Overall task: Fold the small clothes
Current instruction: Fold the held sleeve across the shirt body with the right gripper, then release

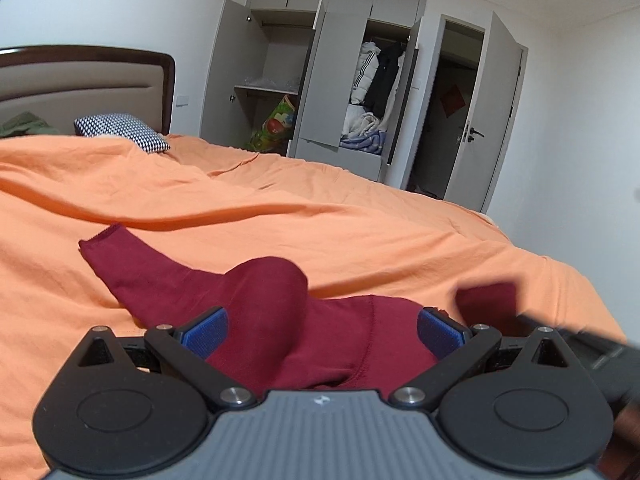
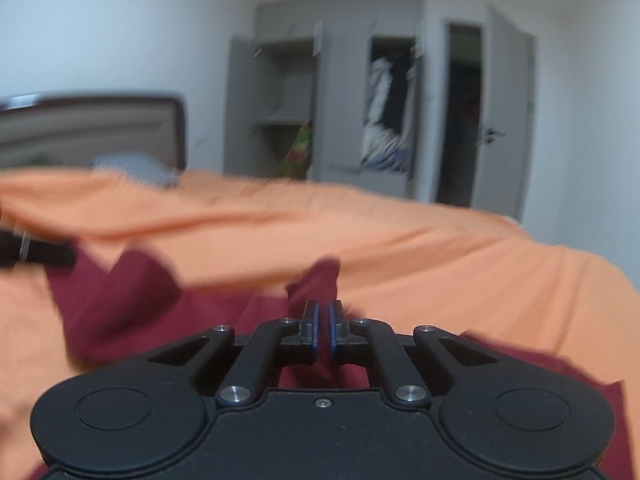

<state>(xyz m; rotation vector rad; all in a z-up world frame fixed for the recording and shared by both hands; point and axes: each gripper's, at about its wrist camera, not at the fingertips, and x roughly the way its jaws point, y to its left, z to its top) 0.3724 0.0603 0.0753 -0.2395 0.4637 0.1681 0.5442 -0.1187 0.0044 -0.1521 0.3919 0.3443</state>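
The left gripper (image 1: 322,332) is hovering low over a dark red garment (image 1: 280,312) lying on the orange bed cover (image 1: 320,208), its jaws spread wide with the cloth bunched between them but neither blue pad pressing it. One sleeve is stretching away ahead and left of these jaws. The right gripper (image 2: 322,326) is holding its jaws nearly closed, pinching a fold of the same garment (image 2: 316,280), which is rising just ahead of them. That view is blurred.

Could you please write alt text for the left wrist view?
The open left gripper straddles a dark red garment lying on an orange bedspread. Behind stand a headboard and a grey wardrobe, doors open.
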